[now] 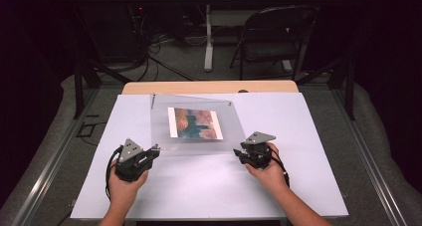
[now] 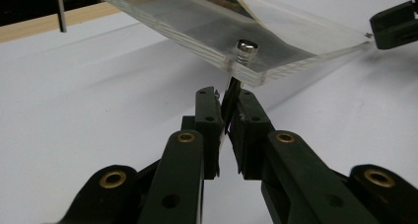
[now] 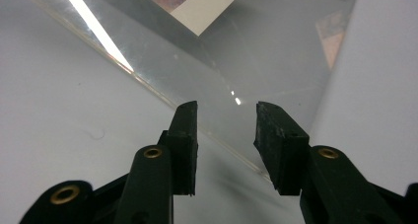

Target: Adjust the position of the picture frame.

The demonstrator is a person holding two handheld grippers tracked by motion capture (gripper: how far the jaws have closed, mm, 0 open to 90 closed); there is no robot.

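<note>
Right now my left gripper [image 2: 227, 116] is clamped on a thin metal pin under the near corner of the clear acrylic frame [image 1: 199, 131], which sits tilted at the centre of the high view on the white table sheet [image 1: 209, 186]. My right gripper [image 3: 226, 120], at lower right, has its jaws parted around the frame's other near corner, not pinching it.

A white sheet [image 1: 209, 181] covers the wooden table [image 1: 209, 87], bearing a clear photo frame [image 1: 196, 124].
</note>
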